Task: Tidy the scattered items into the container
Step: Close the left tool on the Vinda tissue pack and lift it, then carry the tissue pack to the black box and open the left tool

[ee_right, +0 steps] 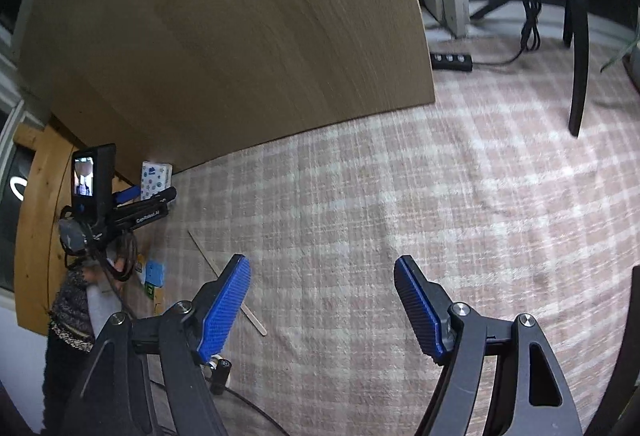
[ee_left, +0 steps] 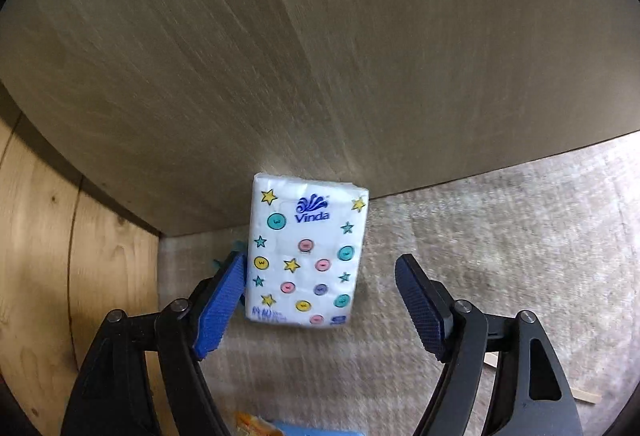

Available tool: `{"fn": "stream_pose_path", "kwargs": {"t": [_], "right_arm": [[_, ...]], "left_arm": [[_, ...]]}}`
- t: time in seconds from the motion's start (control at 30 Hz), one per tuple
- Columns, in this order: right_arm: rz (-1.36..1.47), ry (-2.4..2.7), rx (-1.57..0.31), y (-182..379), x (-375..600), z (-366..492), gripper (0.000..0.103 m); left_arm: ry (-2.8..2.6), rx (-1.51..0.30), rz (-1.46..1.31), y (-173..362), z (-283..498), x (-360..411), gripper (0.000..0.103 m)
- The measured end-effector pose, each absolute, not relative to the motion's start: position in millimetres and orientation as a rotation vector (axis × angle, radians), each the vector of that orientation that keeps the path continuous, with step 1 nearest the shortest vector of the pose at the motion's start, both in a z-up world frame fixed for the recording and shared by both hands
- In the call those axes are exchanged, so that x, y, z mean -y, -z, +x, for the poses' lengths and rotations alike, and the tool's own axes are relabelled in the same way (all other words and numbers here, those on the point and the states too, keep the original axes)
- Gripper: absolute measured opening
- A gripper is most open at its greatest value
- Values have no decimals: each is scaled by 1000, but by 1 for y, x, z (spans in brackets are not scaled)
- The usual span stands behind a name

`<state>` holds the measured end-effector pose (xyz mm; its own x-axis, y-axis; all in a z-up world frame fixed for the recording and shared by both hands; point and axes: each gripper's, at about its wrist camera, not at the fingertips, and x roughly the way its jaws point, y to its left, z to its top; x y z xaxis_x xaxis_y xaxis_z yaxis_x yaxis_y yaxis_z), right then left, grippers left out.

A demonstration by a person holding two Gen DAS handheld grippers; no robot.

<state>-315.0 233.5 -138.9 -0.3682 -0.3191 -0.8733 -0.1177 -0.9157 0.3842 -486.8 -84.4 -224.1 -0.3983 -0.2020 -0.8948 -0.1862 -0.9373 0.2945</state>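
Tissue pack (ee_left: 306,252) against wooden panel (ee_left: 280,55), on checked rug (ee_left: 500,236), between spread fingers of left gripper (ee_left: 320,300); left pad (ee_left: 222,304) touching or just beside it, unclear. Right gripper (ee_right: 322,304) spread, grasping nothing. Wooden stick (ee_right: 224,276) partly hidden behind its left pad. Blue item (ee_right: 154,272) nearby, blurred.

— What carries everything?
— A checked rug (ee_right: 400,215), filling the frame's lower right.
— What lies on it?
— A wooden stick (ee_right: 228,278) lower left, a black power strip (ee_right: 451,61) upper right.
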Motion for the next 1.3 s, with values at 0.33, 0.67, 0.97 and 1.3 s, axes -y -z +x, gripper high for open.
{"fn": "stream_pose_path", "kwargs": {"t": [0.33,0.67,0.97,1.3], "right_arm": [[1651,2467,561,127,-244,-299,71],[1625,2480,668,117,-283,-231,71],[1598,2578,808,109,-362,-133,71],[1580,2760,989,91,-470,-15,71]], "left_arm": [[2577,331,1744,223,-479,117,56],[2772,359,1753,180,-396,47,56],[3041,488,1856,138,-304,-98,56],[3236,636,2094,125,-214,-319,56]]}}
